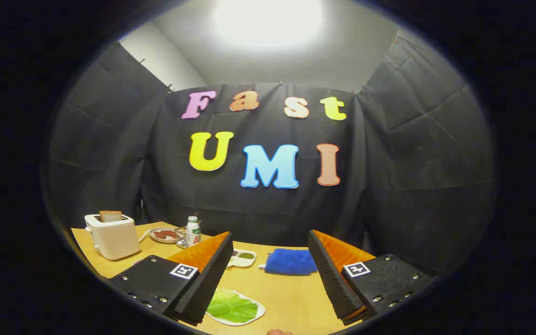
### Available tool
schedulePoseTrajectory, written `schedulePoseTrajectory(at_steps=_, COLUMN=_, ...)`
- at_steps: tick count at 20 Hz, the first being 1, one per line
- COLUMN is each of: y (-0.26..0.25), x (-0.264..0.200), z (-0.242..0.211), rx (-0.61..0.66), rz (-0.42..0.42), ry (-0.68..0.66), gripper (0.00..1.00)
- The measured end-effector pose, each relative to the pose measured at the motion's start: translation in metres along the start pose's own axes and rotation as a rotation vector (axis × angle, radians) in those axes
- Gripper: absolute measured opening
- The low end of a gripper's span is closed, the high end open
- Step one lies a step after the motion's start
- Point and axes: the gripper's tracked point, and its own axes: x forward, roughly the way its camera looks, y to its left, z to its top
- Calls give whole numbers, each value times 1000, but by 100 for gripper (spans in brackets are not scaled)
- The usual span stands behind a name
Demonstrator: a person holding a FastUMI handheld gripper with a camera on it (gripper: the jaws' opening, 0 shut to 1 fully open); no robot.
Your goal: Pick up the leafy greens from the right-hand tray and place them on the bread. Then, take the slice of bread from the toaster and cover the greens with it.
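Gripper [268,274] held above wooden table [291,298], fingers wide apart, gripping nothing. Leafy greens [231,305] lying on white tray [257,314] low between fingers, near left one. Toaster [112,236] far left with bread slice [110,216] upright in slot. Likely first step: descend, centre over greens, close on leaf

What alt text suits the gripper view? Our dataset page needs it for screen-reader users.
The gripper hangs open above a wooden table, its fingers either side of a white tray of leafy greens. Beyond them lie a blue cloth and a white toaster holding a bread slice.
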Motion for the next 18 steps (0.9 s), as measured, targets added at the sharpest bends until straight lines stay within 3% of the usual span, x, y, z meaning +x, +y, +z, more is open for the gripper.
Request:
schedulePoseTrajectory(at_steps=3, y=42, x=9, z=-6, rx=16, rz=91, ry=17, gripper=99)
schedulePoseTrajectory(at_steps=6, y=63, x=16, z=-13, rx=39, rz=126, ry=23, gripper=99)
schedulePoseTrajectory(at_steps=12, y=75, x=32, z=-39, rx=94, rz=116, ry=68, gripper=99)
schedulePoseTrajectory(at_steps=18, y=61, x=43, z=-58, rx=49, rz=38, ry=99, gripper=99)
